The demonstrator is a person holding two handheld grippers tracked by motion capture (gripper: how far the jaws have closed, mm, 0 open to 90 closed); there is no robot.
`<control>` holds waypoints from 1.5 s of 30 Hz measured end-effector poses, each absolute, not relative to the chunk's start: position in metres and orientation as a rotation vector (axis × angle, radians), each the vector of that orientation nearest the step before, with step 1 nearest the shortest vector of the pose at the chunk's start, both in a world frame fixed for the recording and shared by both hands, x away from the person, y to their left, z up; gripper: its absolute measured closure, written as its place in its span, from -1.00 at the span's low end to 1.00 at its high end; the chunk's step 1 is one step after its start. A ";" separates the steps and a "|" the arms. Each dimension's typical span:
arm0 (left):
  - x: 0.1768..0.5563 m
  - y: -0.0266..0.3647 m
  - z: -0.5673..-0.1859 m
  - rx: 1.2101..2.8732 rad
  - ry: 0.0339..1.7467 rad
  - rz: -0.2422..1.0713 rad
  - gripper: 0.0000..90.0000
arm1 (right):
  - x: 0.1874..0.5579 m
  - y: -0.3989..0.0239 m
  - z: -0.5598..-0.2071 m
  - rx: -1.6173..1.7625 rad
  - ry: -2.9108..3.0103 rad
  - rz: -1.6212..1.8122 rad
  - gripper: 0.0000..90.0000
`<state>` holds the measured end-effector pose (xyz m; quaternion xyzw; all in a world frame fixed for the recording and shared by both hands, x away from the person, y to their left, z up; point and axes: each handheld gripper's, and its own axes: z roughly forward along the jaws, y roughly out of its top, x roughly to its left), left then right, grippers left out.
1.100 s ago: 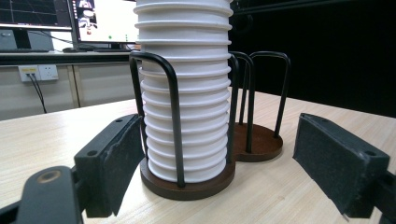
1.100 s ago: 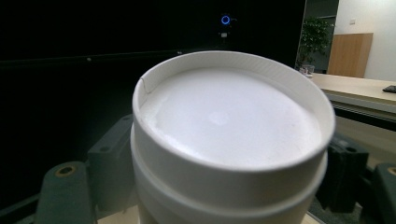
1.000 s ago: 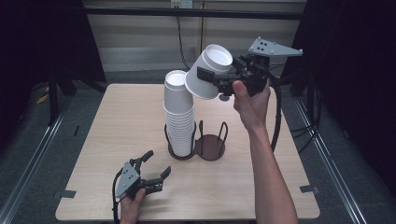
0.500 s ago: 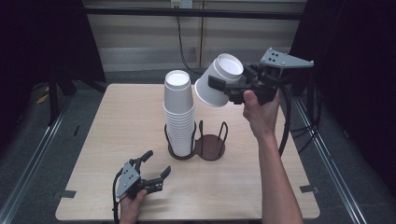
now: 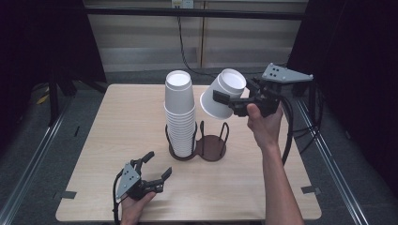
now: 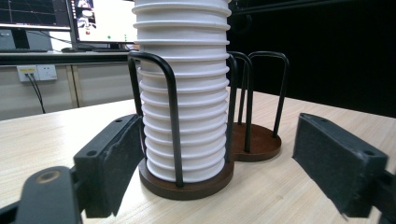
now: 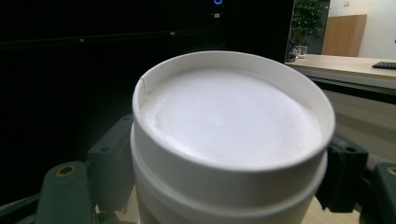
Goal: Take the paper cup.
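A tall stack of upside-down white paper cups point(image 5: 179, 112) stands in the left ring of a dark two-ring wire cup holder point(image 5: 212, 146); the right ring holds nothing. My right gripper point(image 5: 230, 104) is shut on a single white cup point(image 5: 223, 93), held tilted in the air above and right of the holder. In the right gripper view that cup's point(image 7: 229, 121) base faces the camera, between the jaws of the right gripper point(image 7: 226, 170). My left gripper point(image 5: 158, 164) rests on the table near the front edge, open, with nothing between its pads point(image 6: 116, 158). It faces the cup stack point(image 6: 184, 93).
The wooden table point(image 5: 117, 122) sits between dark curtains, with metal rails on the floor at both sides. A cable point(image 5: 287, 136) trails from the right gripper. Monitors point(image 6: 98, 18) stand on a desk behind the table.
My right gripper has carried the single cup down and a little to the right, nearer the holder. The left gripper has stayed put.
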<state>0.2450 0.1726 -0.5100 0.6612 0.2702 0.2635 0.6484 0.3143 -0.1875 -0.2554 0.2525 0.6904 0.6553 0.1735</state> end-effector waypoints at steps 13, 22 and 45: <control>0.246 0.167 -0.505 1.517 0.560 0.555 -0.65 | 0.307 -0.182 -0.291 0.740 2.001 1.838 -0.51; 0.243 0.169 -0.492 1.523 0.528 0.511 -0.65 | 0.298 -0.178 -0.311 0.733 2.037 1.836 -0.51; 0.240 0.161 -0.476 1.583 0.450 0.448 -0.65 | 0.277 -0.162 -0.365 0.728 2.135 1.820 -0.51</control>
